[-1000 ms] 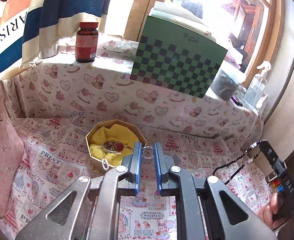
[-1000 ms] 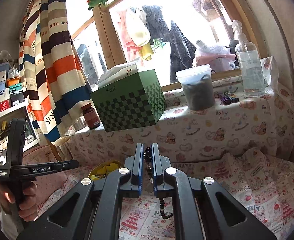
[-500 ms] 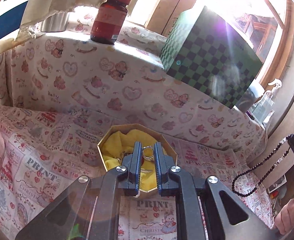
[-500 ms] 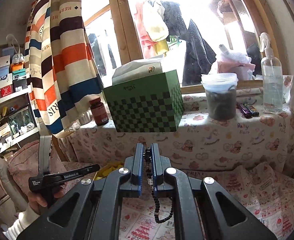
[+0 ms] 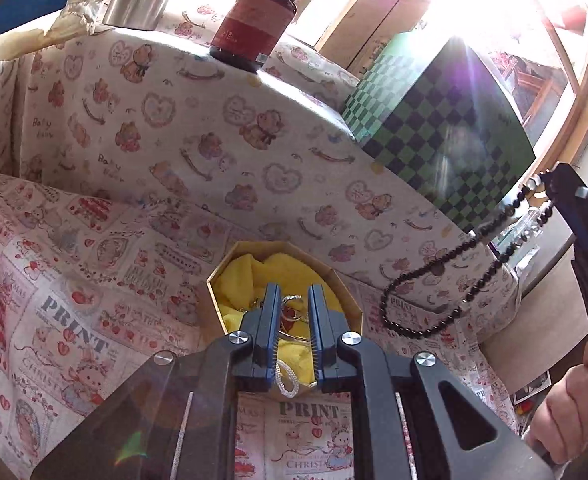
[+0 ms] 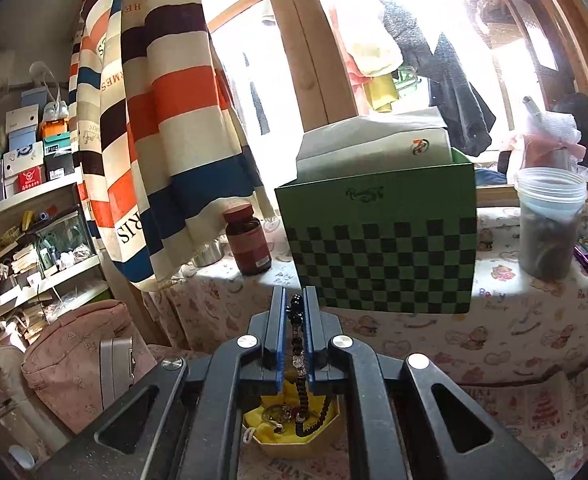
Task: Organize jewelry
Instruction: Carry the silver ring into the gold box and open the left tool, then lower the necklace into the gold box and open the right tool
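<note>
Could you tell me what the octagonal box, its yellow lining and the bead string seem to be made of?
Box: probably cardboard, matte tan walls with thin, crisp folded edges. Lining: soft yellow fabric, judging by its crumpled folds. Bead string: glossy black round beads, perhaps stone or glass, held in the right gripper; one clear faceted bead too.

Sunlit wooden-framed window [image 6: 373, 20]; glare strong. Striped curtain [image 6: 154, 120] hangs left. Cluttered shelves [image 6: 34, 220] along left wall. Printed cloth [image 5: 94, 300] covers ledge and surface.
</note>
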Demonstrator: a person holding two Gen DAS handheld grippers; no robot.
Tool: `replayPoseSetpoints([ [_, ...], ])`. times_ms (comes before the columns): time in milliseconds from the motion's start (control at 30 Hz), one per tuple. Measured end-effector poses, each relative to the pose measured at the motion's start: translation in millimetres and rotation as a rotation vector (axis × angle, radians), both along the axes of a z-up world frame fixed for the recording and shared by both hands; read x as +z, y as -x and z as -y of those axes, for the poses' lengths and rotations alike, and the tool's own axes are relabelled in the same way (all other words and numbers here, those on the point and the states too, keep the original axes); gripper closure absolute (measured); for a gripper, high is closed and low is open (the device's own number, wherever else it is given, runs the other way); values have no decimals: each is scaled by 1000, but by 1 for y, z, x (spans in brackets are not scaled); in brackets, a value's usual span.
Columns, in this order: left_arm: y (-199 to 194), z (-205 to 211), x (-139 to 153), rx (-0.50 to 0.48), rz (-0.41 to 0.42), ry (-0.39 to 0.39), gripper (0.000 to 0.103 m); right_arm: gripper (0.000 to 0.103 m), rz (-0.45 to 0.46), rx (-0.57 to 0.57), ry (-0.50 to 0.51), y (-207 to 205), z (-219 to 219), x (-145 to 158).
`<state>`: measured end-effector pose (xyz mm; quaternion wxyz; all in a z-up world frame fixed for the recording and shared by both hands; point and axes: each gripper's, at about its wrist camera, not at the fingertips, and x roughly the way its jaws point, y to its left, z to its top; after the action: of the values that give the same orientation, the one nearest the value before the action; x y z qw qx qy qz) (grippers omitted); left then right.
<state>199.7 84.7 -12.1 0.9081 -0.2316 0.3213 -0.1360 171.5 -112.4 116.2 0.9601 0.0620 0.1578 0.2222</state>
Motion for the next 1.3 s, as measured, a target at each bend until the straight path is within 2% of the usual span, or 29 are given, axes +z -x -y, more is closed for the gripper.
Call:
replayPoseSetpoints([
  [100,-2,-3,-5,19,-7,4,92,95,12,-11,34,-7,-17,-4],
  [233,-3,-9,-7,27,-20,37,92,95,-19,7,54,-18,-32,-14],
  [433,15,-24,13,111,70,26,85,95,-59,28,80,-29,-46,-27],
  [567,24,-31,24,169,117,-3,73,95,-101,57,95,-34,-50,-38],
  [633,28,-33,29,183,133,-9,71,95,-121,61,107,-35,-52,-44],
  [1067,33,-33,37,202,163,-46,67,95,-197,52,171,-51,-58,-72],
  [1233,36,-31,40,195,179,-60,65,94,-208,50,171,-47,-46,-71],
  [1267,37,-29,42,196,185,-71,64,93,-206,47,170,-44,-42,-70],
  [1300,39,-28,43,200,191,-82,64,87,-203,44,169,-41,-37,-69],
])
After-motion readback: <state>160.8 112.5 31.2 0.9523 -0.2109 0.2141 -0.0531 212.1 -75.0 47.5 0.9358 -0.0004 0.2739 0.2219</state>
